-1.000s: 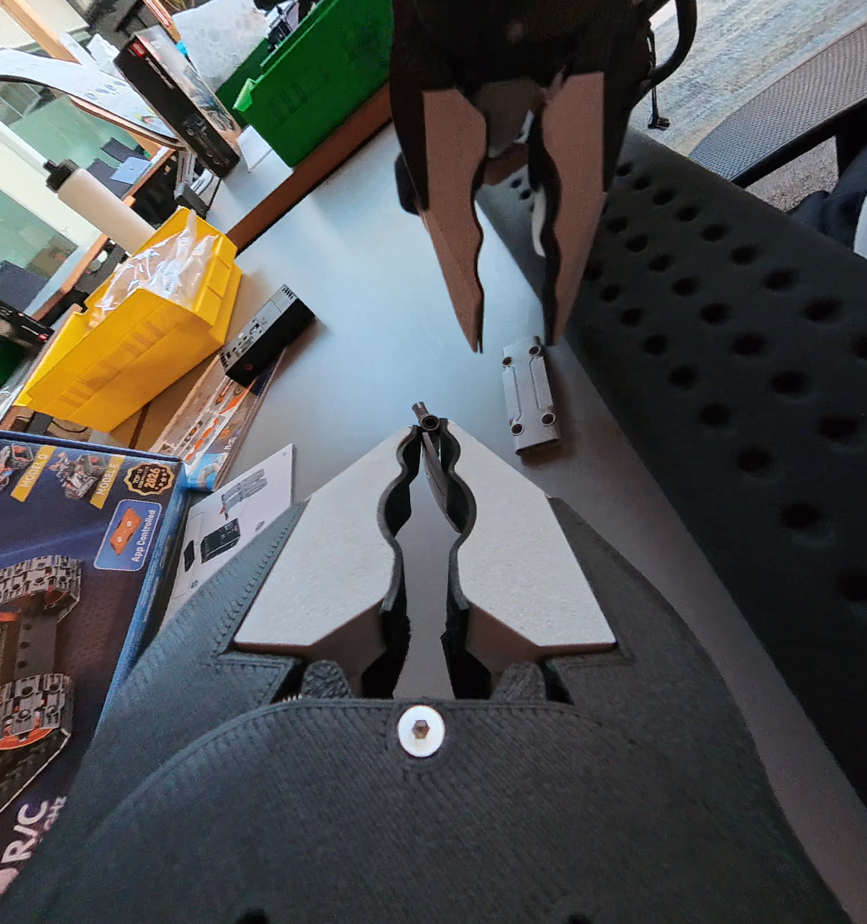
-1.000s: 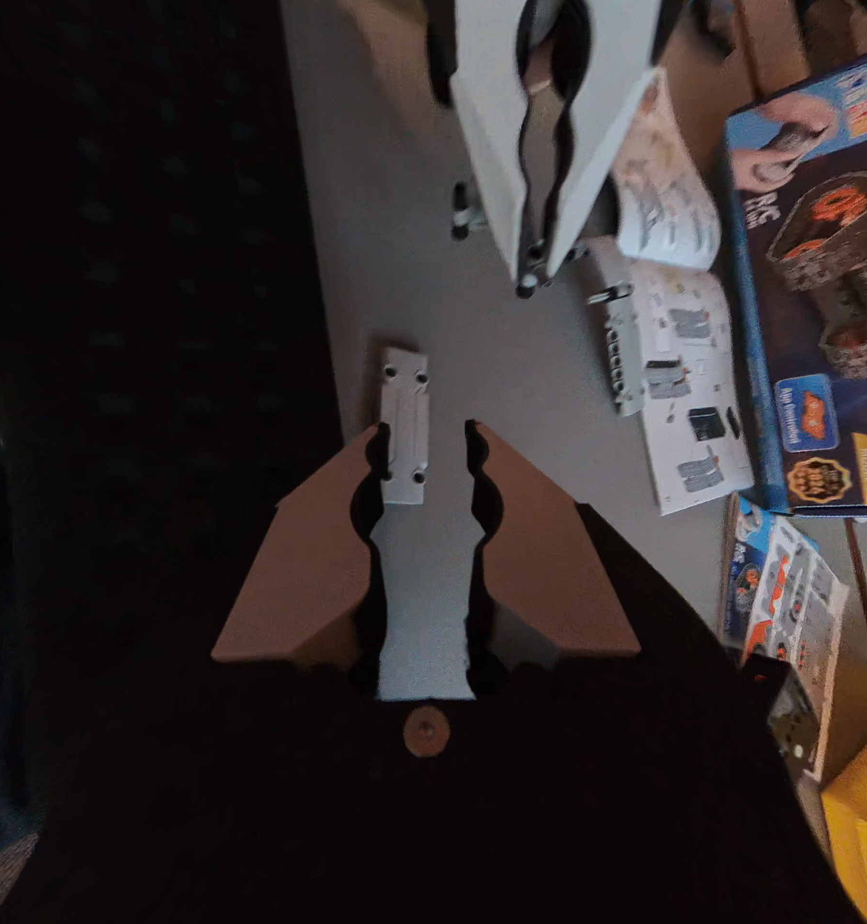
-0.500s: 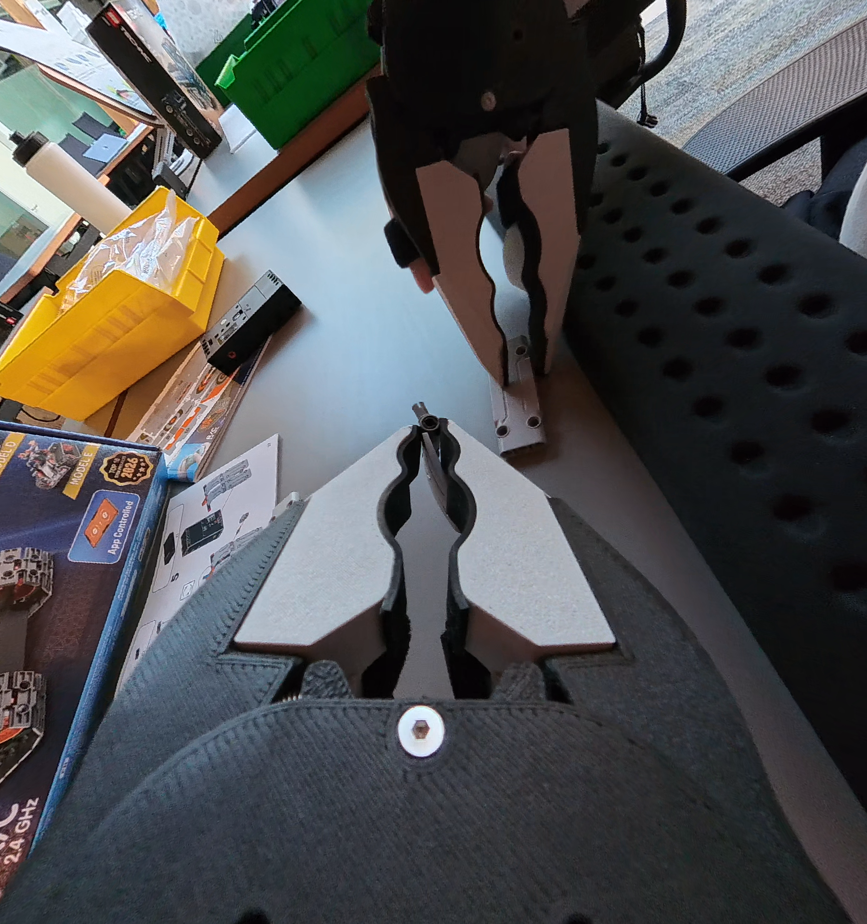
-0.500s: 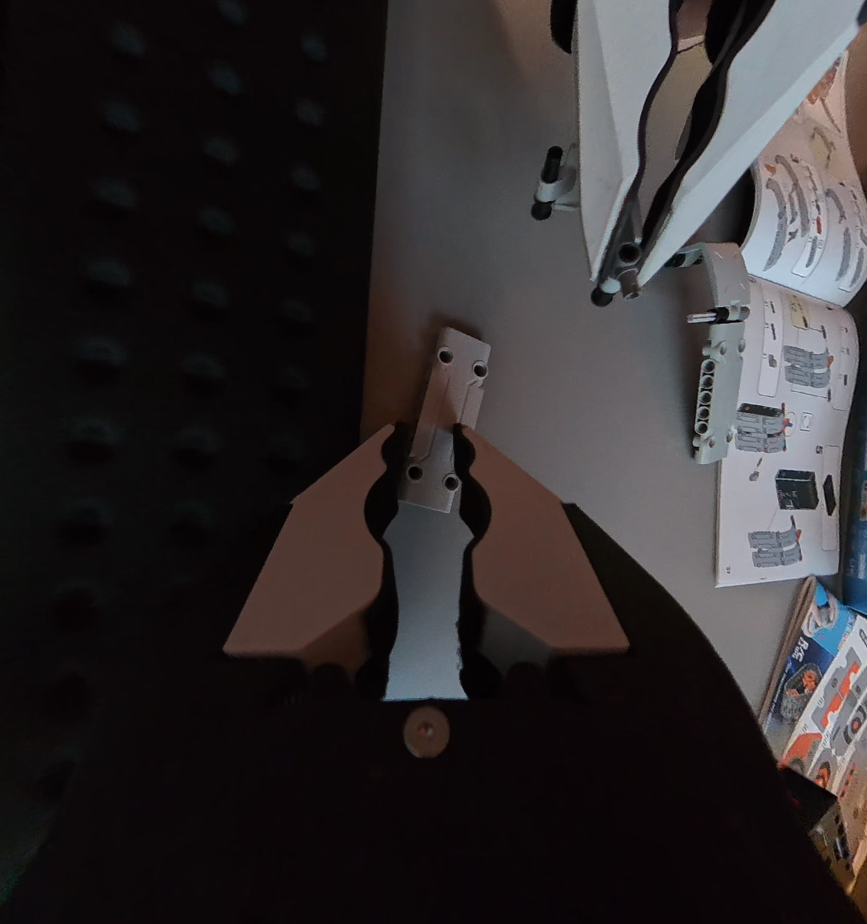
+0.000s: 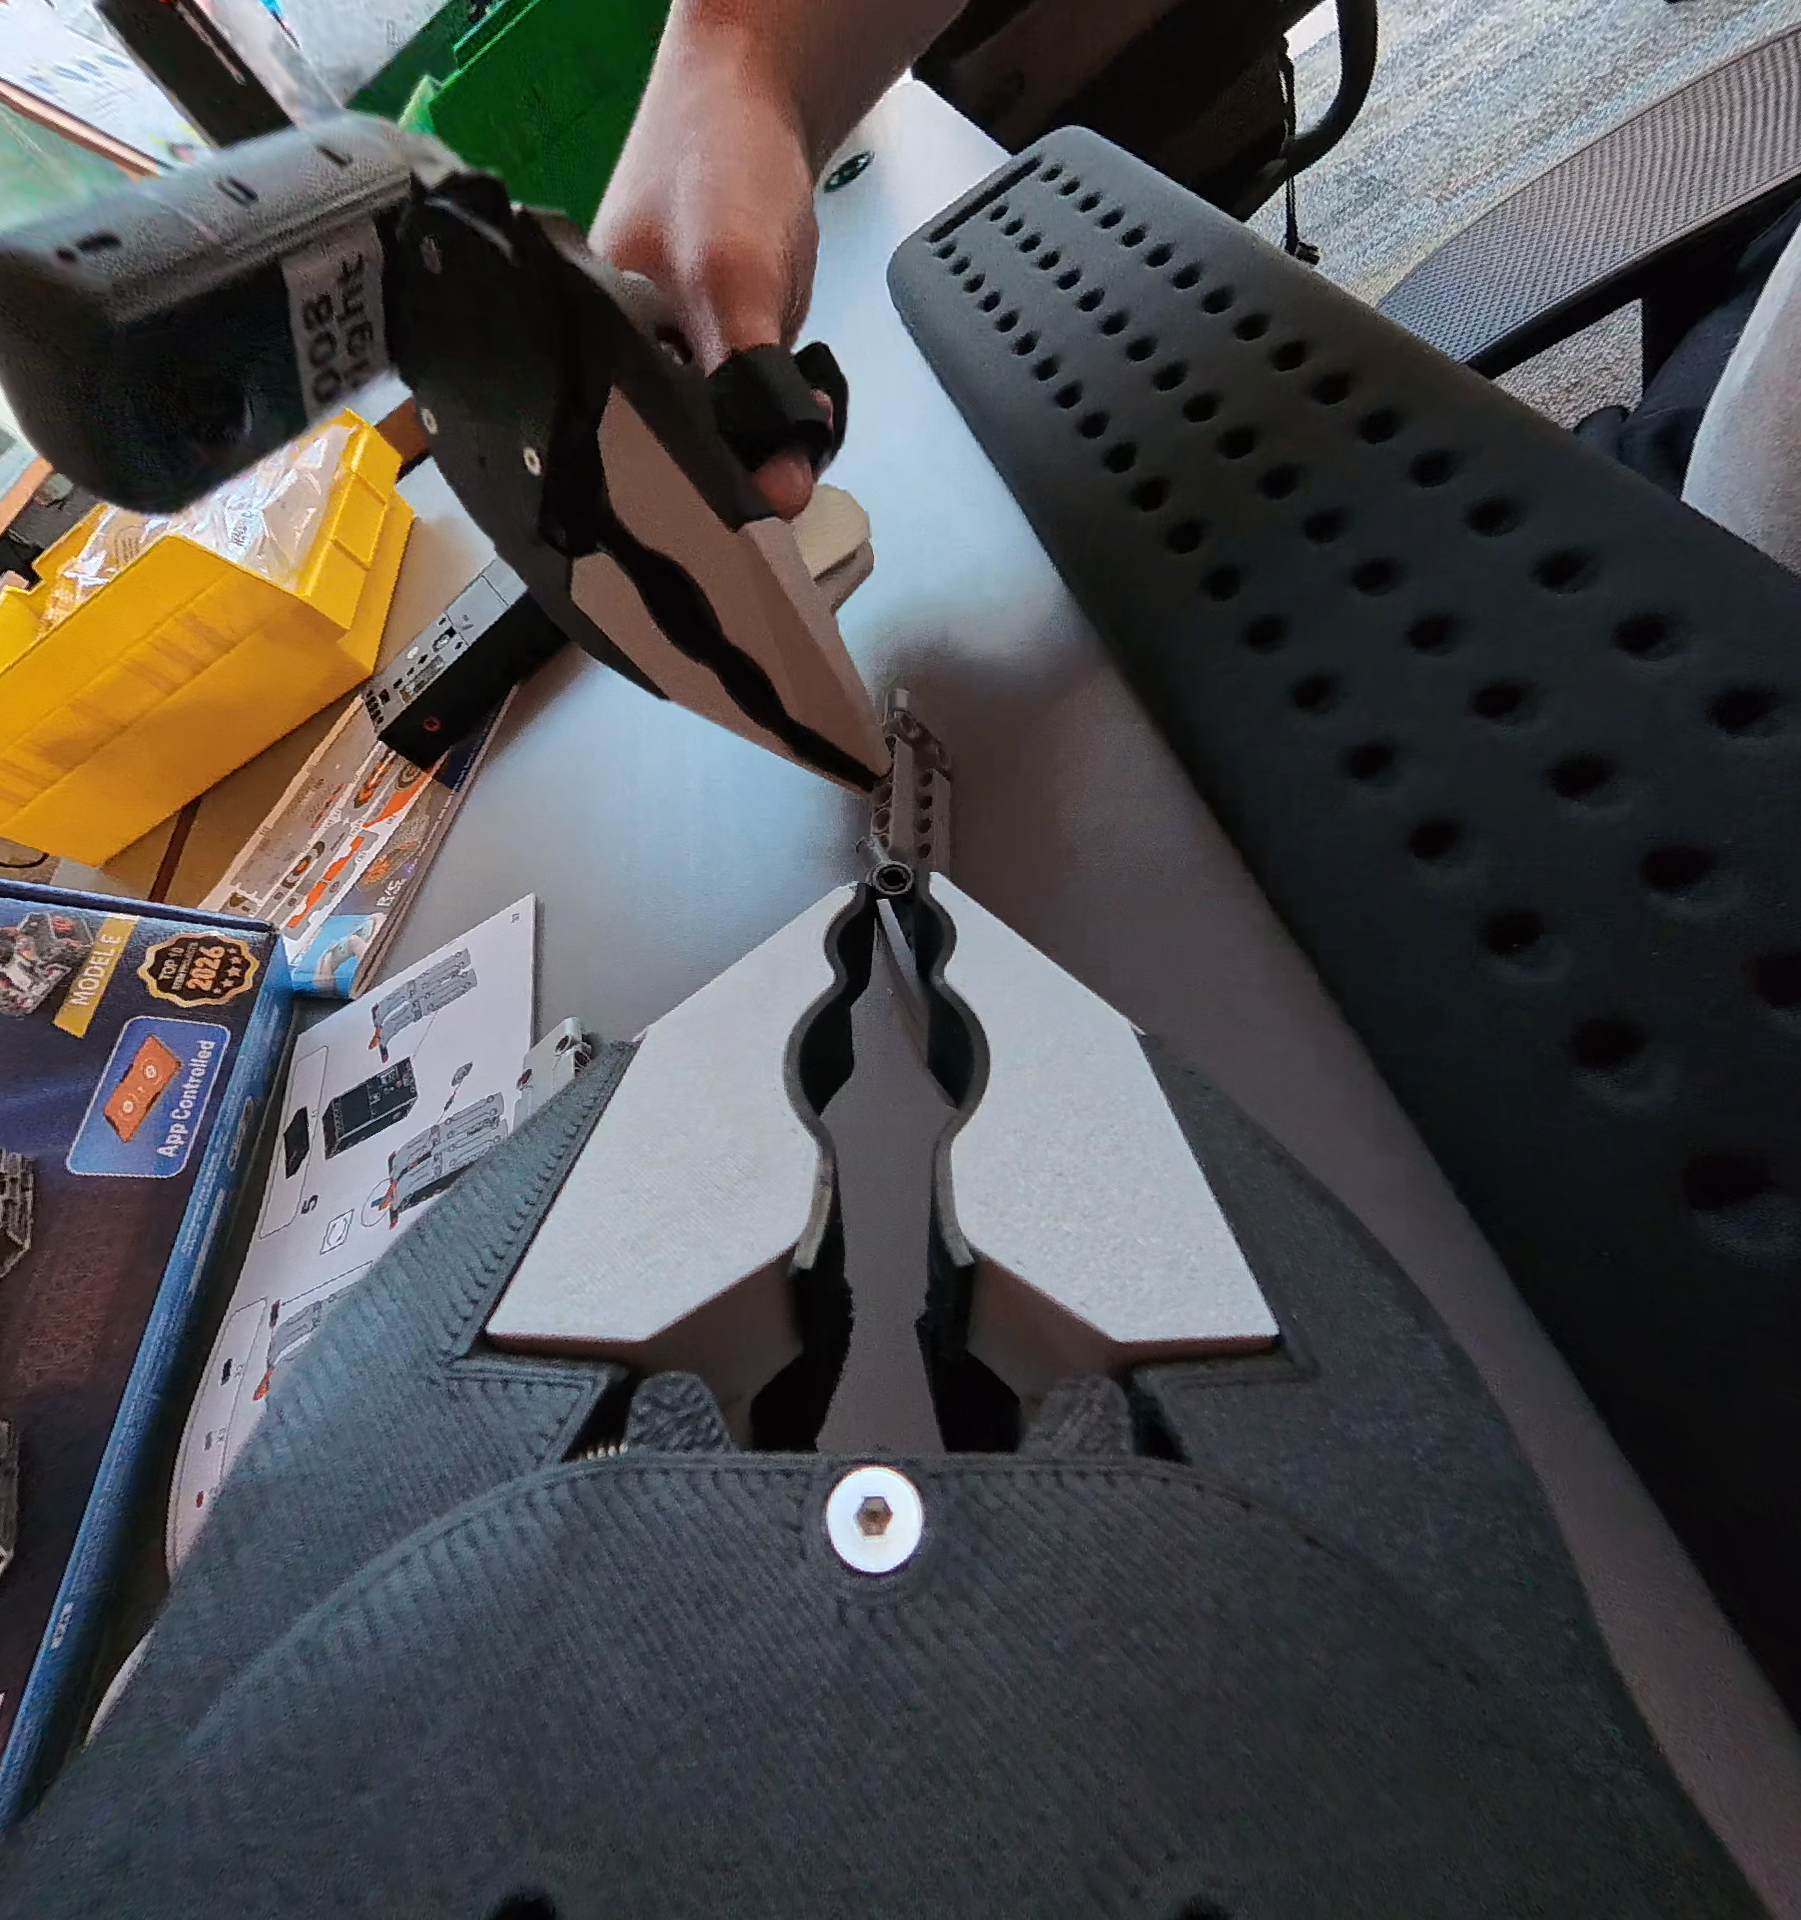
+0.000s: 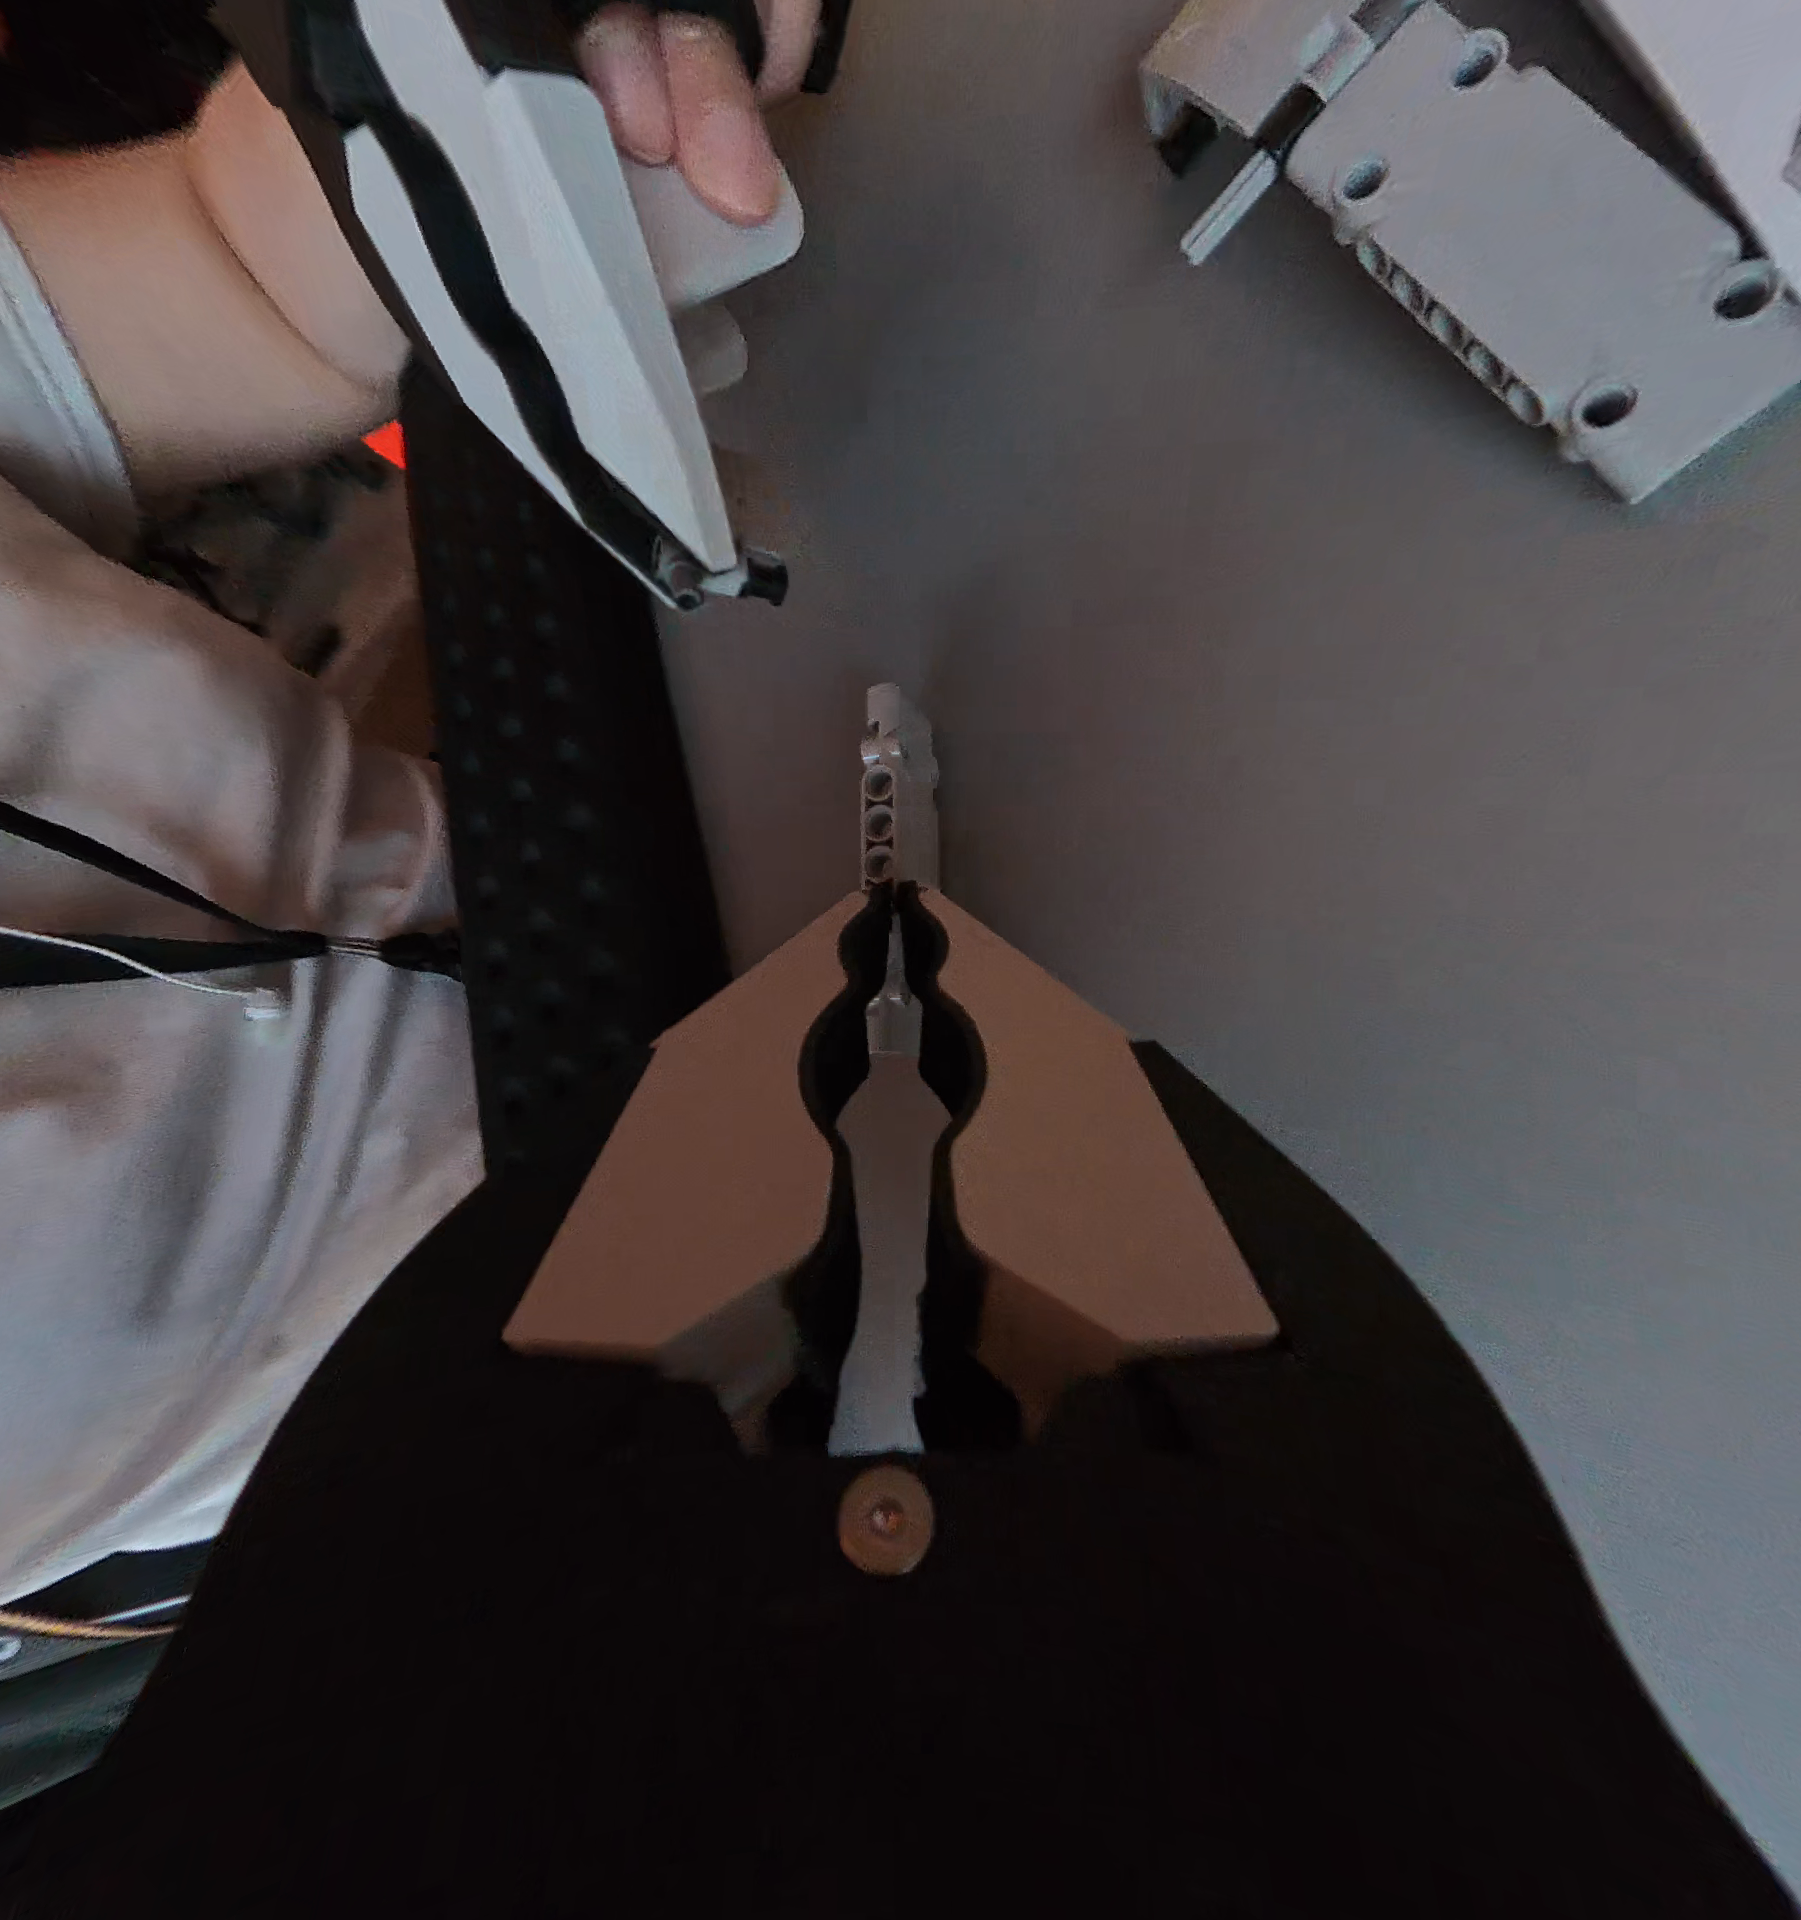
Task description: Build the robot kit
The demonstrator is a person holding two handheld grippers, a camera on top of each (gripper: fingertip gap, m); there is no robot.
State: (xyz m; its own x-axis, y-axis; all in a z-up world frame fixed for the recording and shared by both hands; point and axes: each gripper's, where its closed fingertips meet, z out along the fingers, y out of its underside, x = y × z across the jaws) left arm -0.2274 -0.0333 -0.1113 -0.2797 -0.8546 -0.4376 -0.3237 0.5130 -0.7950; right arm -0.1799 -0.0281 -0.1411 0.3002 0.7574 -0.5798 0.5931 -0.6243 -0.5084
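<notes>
Lifted off the table since the earlier frames, the grey panel (image 6: pixel 898 800) now stands on edge in the right gripper (image 6: pixel 894 902), clenched between the fingertips with its row of holes facing up (half a second ago it lay flat beside the foam). In the left wrist view the same panel (image 5: pixel 911 784) hangs just above the table (image 5: pixel 667 810), next to the black foam mat (image 5: pixel 1447 623). The left gripper (image 5: pixel 891 894) is clenched on a small pin (image 5: pixel 890 878) with a black end, and that pin sits just beside the lower end of the panel; whether they touch cannot be told. A hand (image 5: pixel 730 208) grips the right tool's handle. Farther left lie a booklet (image 5: pixel 387 1101), a blue box (image 5: pixel 75 1195), a yellow bin (image 5: pixel 148 644) and a black module (image 5: pixel 460 665). In the right wrist view a larger grey assembly (image 6: pixel 1498 239) rests on the table, well apart.
</notes>
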